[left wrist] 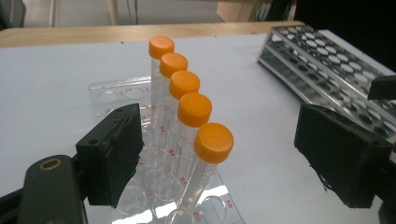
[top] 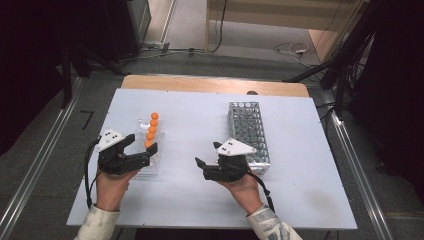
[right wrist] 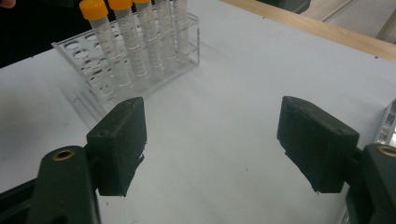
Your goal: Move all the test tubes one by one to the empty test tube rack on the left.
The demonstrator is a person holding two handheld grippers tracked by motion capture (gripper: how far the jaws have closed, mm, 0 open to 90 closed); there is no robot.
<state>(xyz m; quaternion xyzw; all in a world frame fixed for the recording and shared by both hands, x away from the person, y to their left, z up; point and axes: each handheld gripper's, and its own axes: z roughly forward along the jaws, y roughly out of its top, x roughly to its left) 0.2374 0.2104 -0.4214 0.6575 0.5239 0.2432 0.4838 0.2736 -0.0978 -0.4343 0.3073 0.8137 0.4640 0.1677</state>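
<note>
Orange-capped tube (left wrist: 212, 154) stands racked between the wide-open left claw (left wrist: 233, 158), untouched

Left gripper (top: 142, 145) and right gripper (top: 207, 155), fingers wide apart.

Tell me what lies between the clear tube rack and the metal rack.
Bare white table in the high view; nearer the person, the right gripper sits between clear rack and metal rack.

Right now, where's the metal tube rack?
In the high view the metal tube rack lies on the right half of the white table, just beyond the right tool, across from the clear rack of orange-capped tubes.
</note>
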